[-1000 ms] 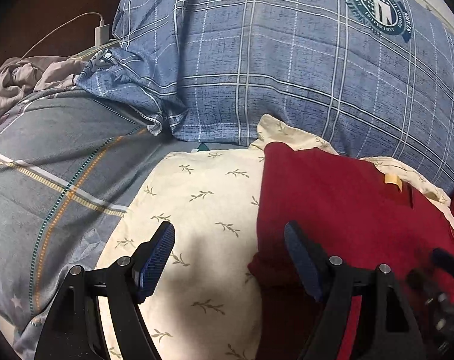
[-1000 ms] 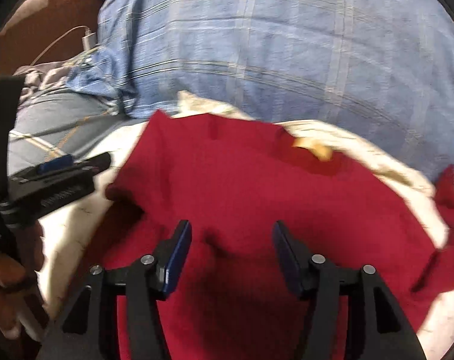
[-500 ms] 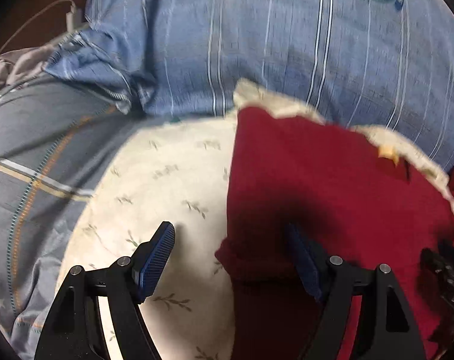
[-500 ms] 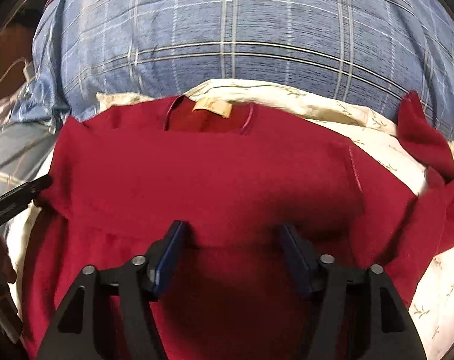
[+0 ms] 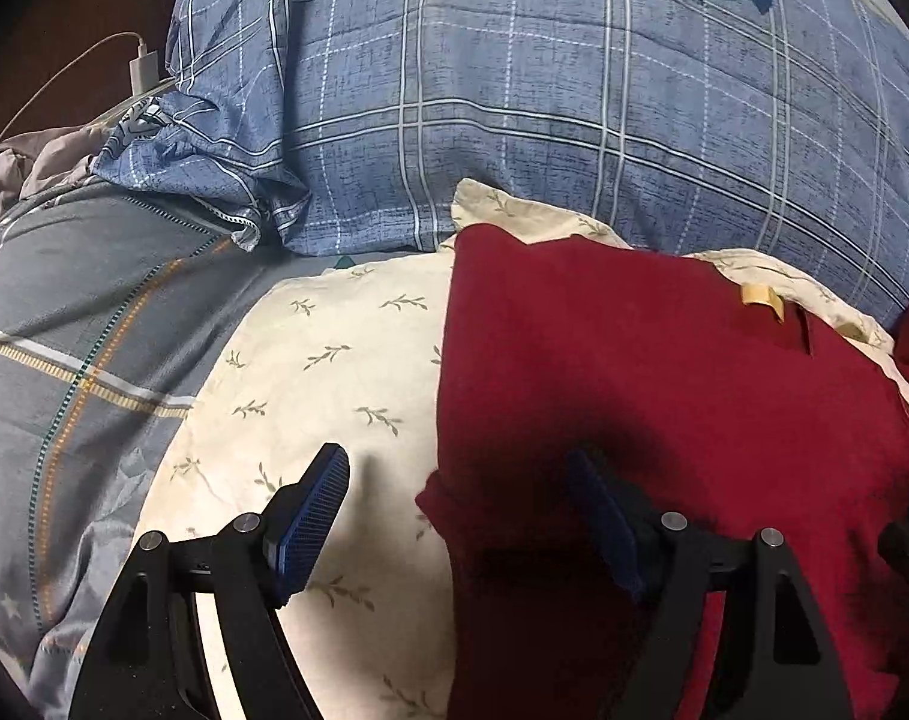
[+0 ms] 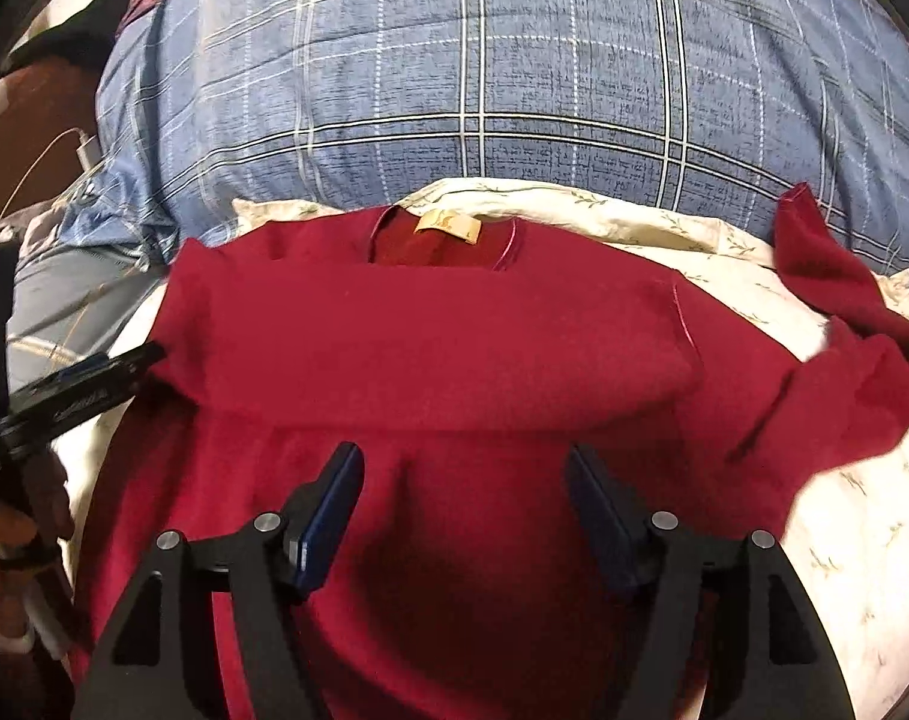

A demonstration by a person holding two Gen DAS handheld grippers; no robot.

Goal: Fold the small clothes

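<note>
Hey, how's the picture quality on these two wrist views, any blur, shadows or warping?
Left wrist view: sharp, but a dark shadow on the red shirt nearly hides one finger of the left gripper. Right wrist view: slightly soft toward the edges, plaid pillow lines bowed by the fisheye; right gripper clear.

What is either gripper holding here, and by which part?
Nothing. The left gripper and right gripper hover with jaws open over the red shirt.

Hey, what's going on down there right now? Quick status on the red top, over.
Both grippers open, left gripper at the shirt's edge, right gripper just widened, holding nothing. Red shirt on cream sheet, one sleeve still out. Nothing in the way.
</note>
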